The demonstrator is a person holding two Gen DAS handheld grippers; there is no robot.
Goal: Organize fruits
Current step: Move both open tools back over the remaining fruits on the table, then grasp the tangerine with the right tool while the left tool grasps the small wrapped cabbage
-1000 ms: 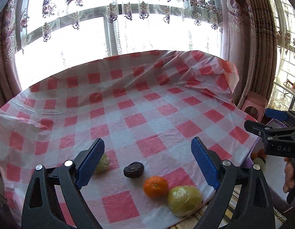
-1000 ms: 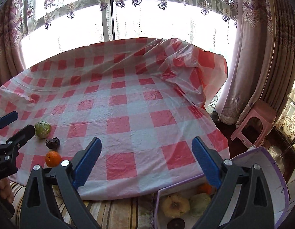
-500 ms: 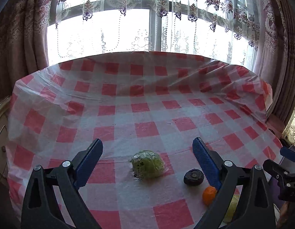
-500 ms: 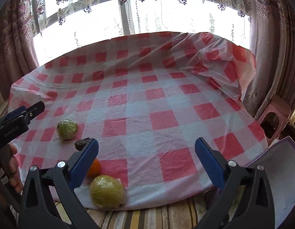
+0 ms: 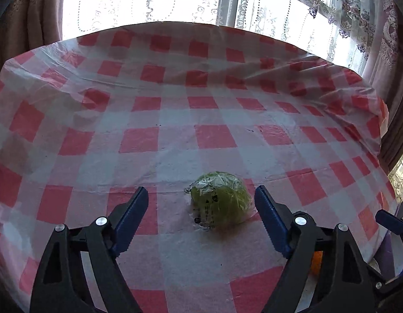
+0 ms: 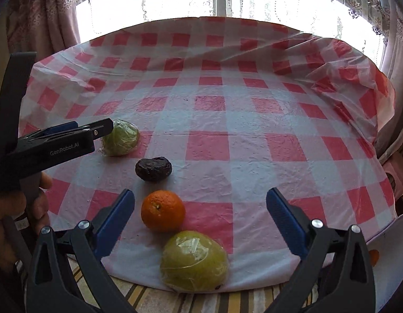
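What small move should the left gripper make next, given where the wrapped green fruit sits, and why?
Probably ease the left gripper forward and slightly right before it shuts. Its jaws are closing, yet the wrapped green fruit lies off-centre, close to the right finger, with neither pad touching it. Centring first should keep the finger from nudging the fruit across the checked tablecloth.
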